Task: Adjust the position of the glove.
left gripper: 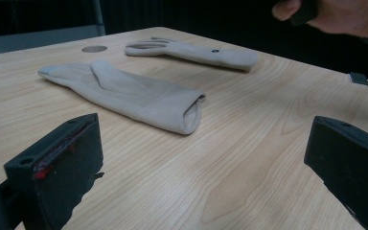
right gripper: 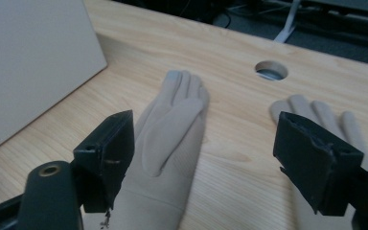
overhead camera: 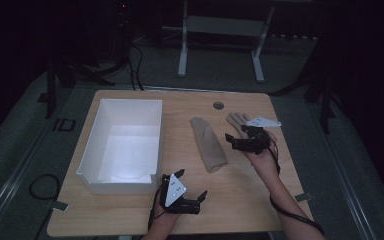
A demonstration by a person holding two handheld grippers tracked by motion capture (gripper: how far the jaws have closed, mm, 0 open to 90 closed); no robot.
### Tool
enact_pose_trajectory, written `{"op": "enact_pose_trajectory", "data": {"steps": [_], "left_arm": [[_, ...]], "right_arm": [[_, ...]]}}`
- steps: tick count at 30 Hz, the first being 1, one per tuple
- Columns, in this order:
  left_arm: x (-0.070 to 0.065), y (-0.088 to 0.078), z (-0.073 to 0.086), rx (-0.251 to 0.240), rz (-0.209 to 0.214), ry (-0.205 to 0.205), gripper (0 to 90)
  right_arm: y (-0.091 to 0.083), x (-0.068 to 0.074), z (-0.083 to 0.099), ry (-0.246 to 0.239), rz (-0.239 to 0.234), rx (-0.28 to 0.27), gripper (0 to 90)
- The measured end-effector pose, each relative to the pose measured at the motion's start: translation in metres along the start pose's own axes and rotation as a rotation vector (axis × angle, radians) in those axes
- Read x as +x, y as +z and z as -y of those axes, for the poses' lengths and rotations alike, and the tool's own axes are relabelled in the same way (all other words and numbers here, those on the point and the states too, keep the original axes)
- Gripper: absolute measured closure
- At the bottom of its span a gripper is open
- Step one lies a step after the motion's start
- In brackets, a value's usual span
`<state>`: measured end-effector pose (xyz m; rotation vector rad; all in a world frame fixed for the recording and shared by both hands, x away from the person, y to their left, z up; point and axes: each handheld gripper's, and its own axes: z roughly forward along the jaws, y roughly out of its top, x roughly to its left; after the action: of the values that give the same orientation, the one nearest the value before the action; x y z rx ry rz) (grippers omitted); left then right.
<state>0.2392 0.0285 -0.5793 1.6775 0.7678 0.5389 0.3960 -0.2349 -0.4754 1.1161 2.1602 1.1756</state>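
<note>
The table [overhead camera: 130, 210] looks like pale wood or wood-look laminate, smooth with a fine straight grain and a soft sheen where light falls on it. The two gloves, one near the middle [left gripper: 134, 96] and one farther off [left gripper: 196, 52], are beige cloth, matt and finely knit, soft-edged at the cuff. The white box [overhead camera: 92, 140] looks like matt plastic or board; which one cannot be told. The jaws of the left gripper [overhead camera: 190, 187] and the right gripper [right gripper: 206, 163] look like matt black plastic, slightly rough and scuffed at the edges.
</note>
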Motion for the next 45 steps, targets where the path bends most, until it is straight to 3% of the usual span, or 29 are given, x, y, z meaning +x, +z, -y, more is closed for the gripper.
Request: {"op": "enact_pose_trajectory", "data": {"steps": [12, 20, 33, 37, 41, 45], "left_arm": [[0.0, 0.0, 0.0, -0.001, 0.005, -0.001, 0.1], [0.0, 0.0, 0.0, -0.002, 0.007, -0.005, 0.1], [0.0, 0.0, 0.0, -0.002, 0.007, -0.003, 0.1], [0.0, 0.0, 0.0, -0.001, 0.005, 0.003, 0.1], [0.0, 0.0, 0.0, -0.003, 0.006, -0.002, 0.1], [0.0, 0.0, 0.0, -0.002, 0.005, -0.002, 0.1]], "right_arm": [[0.045, 0.014, 0.01, -0.017, -0.02, 0.071, 25.7], [0.072, 0.014, 0.016, 0.011, -0.026, 0.113, 33.3], [0.103, 0.015, 0.027, -0.009, -0.008, 0.189, 43.9], [0.11, 0.015, 0.033, -0.005, -0.012, 0.204, 50.1], [0.11, 0.019, 0.035, -0.041, 0.015, 0.195, 57.9], [0.11, 0.021, 0.035, -0.053, 0.029, 0.193, 74.6]]}}
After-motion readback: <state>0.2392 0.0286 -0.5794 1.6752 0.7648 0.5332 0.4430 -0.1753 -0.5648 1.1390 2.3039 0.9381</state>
